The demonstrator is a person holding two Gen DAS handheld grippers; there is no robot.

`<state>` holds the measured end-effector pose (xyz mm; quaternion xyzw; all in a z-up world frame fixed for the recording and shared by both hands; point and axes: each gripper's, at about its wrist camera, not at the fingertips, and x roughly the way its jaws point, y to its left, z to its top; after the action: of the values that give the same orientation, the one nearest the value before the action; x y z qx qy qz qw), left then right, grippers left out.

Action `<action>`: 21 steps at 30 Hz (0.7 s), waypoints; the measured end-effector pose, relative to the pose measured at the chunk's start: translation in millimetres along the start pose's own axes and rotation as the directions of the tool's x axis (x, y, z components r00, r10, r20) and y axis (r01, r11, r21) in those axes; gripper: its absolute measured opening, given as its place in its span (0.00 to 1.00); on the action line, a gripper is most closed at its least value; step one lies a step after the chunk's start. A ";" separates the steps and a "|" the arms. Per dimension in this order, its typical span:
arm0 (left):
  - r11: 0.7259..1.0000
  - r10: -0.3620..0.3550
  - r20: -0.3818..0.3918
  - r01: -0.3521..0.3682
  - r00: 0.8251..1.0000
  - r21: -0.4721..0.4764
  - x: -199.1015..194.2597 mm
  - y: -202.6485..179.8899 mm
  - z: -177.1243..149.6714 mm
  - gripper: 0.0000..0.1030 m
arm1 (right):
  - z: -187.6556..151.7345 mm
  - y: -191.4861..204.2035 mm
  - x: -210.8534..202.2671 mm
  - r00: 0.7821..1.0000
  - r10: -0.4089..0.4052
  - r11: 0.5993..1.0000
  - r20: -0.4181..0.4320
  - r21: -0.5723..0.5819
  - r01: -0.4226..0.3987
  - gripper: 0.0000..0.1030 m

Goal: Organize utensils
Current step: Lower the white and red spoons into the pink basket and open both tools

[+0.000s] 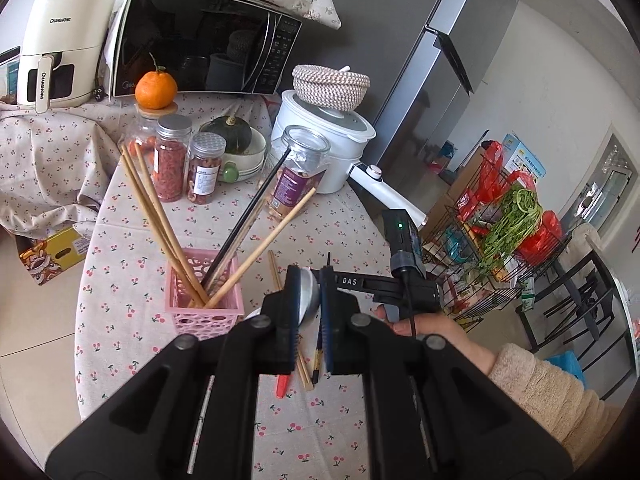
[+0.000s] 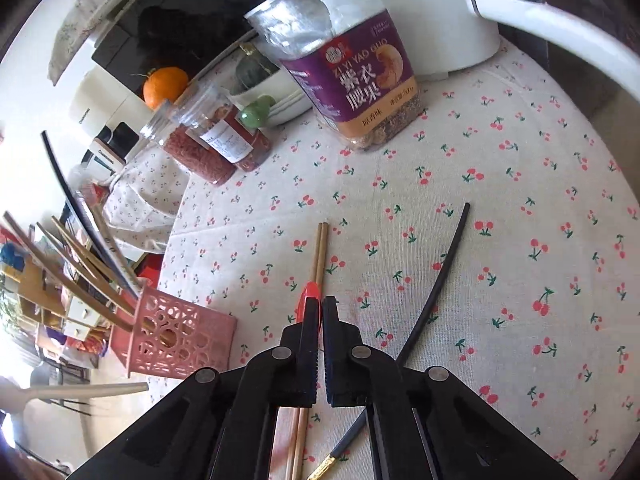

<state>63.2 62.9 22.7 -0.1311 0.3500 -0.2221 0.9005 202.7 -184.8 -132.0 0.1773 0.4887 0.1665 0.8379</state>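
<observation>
A: Right gripper [image 2: 319,304] first, nearest us: jaws pinched together, and we see nothing between them. A red-tipped piece [image 2: 310,293] peeks out at its eleven o'clock.

B: Left gripper [image 1: 309,276]?

A: Narrow, clamped on what we read as a spoon [image 1: 309,300]: a silvery rounded bowl shows between the pads.

B: Loose utensils?

A: Wooden chopstick pair [image 2: 321,252] lies flat on the tablecloth [image 2: 500,184], running to twelve o'clock from the right gripper. Black chopstick [image 2: 444,276] lies at two o'clock, apart from the pair.

B: Handling?

A: We'd call them light, stiff and thin, and the black one looks slick. We'd pinch near the middle, across the shaft, so neither rolls or tips.

B: Target?

A: Pink basket [image 2: 176,340] sits at nine o'clock, several chopsticks already leaning in it. It looks light, so we'd expect it to tip easily.

B: Further back?

A: Cashew jar [image 2: 360,80] at twelve o'clock.
</observation>
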 end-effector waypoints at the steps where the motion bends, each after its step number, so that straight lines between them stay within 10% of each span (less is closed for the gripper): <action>1: 1.000 -0.005 0.017 0.005 1.000 -0.004 -5.0 0.1 2.1 0.10 | -0.4 5.6 -10.8 1.000 0.000 1.000 0.025 -0.020 0.000 0.02; 11: 0.998 0.007 0.150 0.003 0.989 -0.066 -37.6 16.0 22.4 0.10 | -10.0 50.7 -107.6 0.966 0.045 0.989 0.254 -0.145 -0.008 0.02; 21: 0.983 0.113 0.023 -0.108 0.993 -0.148 5.9 53.8 13.5 0.10 | -15.4 65.4 -123.5 0.955 0.075 0.984 0.287 -0.177 -0.024 0.02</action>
<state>92.9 107.8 8.0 -0.1806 0.3580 -0.1435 0.9048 124.6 -180.9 -15.2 0.1394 0.3387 0.2010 0.9085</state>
